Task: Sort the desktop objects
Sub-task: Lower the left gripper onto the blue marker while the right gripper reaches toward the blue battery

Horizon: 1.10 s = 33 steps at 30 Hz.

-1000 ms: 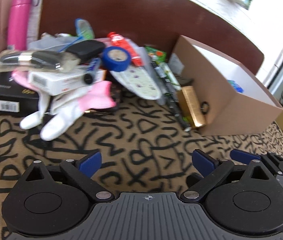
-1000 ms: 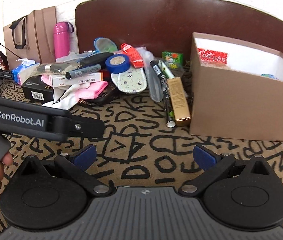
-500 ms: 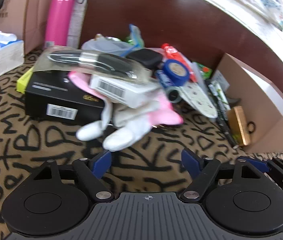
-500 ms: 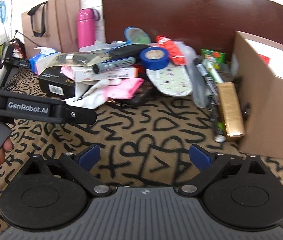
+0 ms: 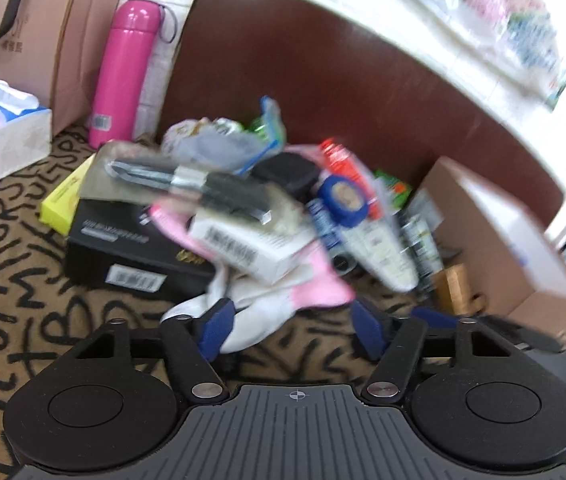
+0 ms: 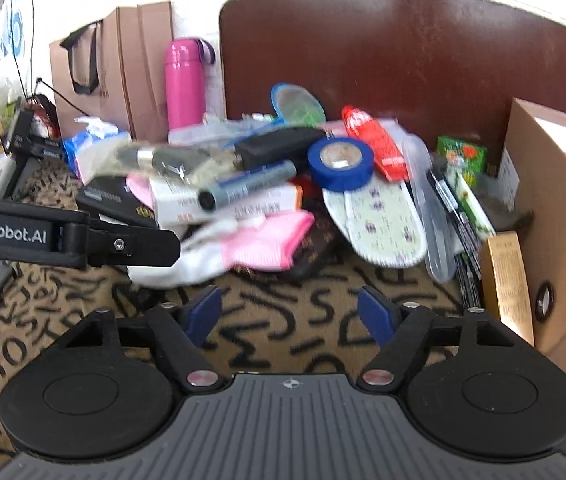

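Lettered cloth covering the counter, with a heap of clutter lying left of the cardboard box. Risking a topple: white carton and wrapped black tool-pack perching on the pink-and-white glove, so tugging could be spilling both. Left tool just been narrowing, spread astride the glove's fingers, not yet pressing; right tool narrowing too, holding nothing.

"GenRobot.AI" stands in white letters on the black arm of the left tongs. Black hand-drawn letters cover the tan bench cloth. Barcodes and box print are too blurred to read.
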Each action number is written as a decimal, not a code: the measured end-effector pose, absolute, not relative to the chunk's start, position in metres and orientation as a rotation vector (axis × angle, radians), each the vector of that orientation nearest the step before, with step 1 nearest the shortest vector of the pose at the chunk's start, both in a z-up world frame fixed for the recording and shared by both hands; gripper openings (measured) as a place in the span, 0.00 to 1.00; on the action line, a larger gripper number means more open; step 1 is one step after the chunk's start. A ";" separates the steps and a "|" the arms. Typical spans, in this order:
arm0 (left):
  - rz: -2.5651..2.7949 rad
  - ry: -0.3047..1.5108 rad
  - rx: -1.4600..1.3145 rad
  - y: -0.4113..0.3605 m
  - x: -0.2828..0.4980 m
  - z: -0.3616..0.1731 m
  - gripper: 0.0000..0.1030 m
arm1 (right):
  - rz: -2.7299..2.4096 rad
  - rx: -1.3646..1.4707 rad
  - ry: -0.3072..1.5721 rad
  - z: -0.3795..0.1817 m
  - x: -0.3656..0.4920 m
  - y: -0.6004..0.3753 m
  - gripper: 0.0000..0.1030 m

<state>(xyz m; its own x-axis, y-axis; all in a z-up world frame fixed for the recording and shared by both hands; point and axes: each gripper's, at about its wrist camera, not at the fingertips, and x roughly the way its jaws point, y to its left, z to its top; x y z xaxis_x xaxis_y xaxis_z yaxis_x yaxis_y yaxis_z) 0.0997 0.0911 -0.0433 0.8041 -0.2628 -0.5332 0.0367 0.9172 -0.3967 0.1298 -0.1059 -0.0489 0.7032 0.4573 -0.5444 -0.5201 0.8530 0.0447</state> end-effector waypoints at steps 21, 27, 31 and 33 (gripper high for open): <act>-0.284 0.706 -0.262 0.064 0.170 -0.033 0.43 | 0.591 -0.126 0.507 -0.039 0.153 -0.073 0.37; -0.300 0.716 -0.269 0.052 0.164 -0.036 0.26 | 0.562 -0.129 0.523 -0.040 0.144 -0.084 0.37; -0.319 0.734 -0.274 0.041 0.149 -0.038 0.24 | 0.557 -0.153 0.535 -0.039 0.125 -0.093 0.37; -0.322 0.753 -0.275 0.033 0.137 -0.043 0.24 | 0.557 -0.147 0.561 -0.042 0.113 -0.099 0.36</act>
<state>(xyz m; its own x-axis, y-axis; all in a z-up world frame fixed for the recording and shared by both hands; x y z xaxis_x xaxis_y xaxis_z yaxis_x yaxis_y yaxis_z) 0.1367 0.0329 -0.0434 0.6848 -0.3804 -0.6215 0.1860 0.9159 -0.3557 0.1130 -0.0989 -0.0422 0.7038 0.4595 -0.5417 -0.5379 0.8429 0.0161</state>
